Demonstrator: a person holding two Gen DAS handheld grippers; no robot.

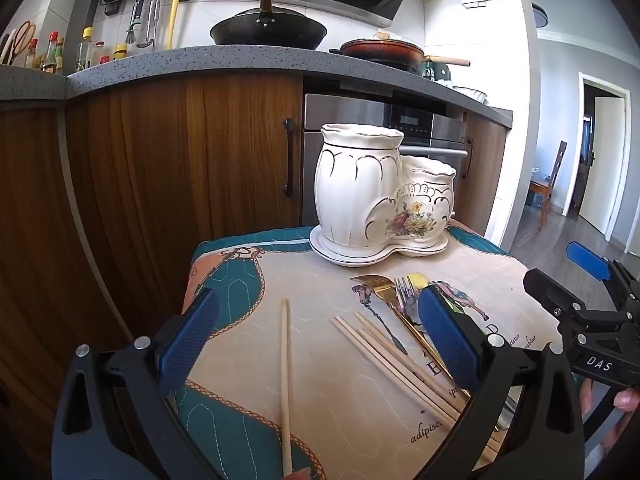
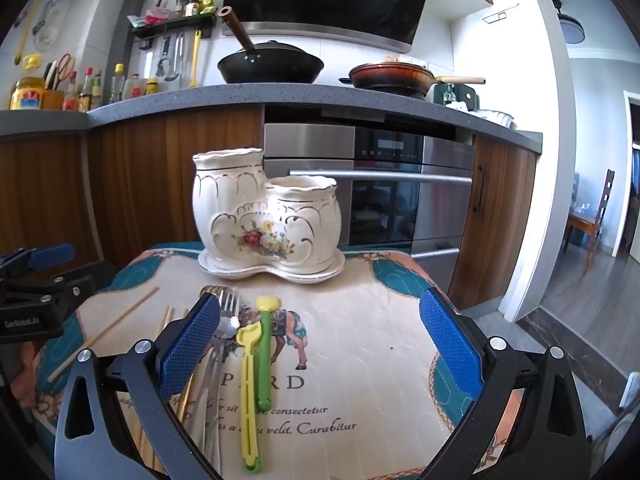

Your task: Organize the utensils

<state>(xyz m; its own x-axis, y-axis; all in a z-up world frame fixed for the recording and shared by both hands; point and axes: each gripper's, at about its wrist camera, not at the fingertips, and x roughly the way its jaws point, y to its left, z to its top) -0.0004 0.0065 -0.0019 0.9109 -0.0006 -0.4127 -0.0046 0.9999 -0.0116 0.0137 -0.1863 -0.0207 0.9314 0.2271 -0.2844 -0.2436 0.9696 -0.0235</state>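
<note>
A cream ceramic utensil holder with two joined cups, one tall and one short, stands on its saucer at the centre of the right wrist view; whether anything is inside cannot be seen. Below it, on the quilted mat, lie a yellow-and-green pair of plastic utensils, forks and chopsticks, partly hidden by blue pads. The left gripper and right gripper both hover released, tilted slightly down, grasping nothing.

"DAS" and "GenRobot.AI" on tongs bodies; "consectetur", "Curabitur", "adipisc" on the printed cloth.
</note>
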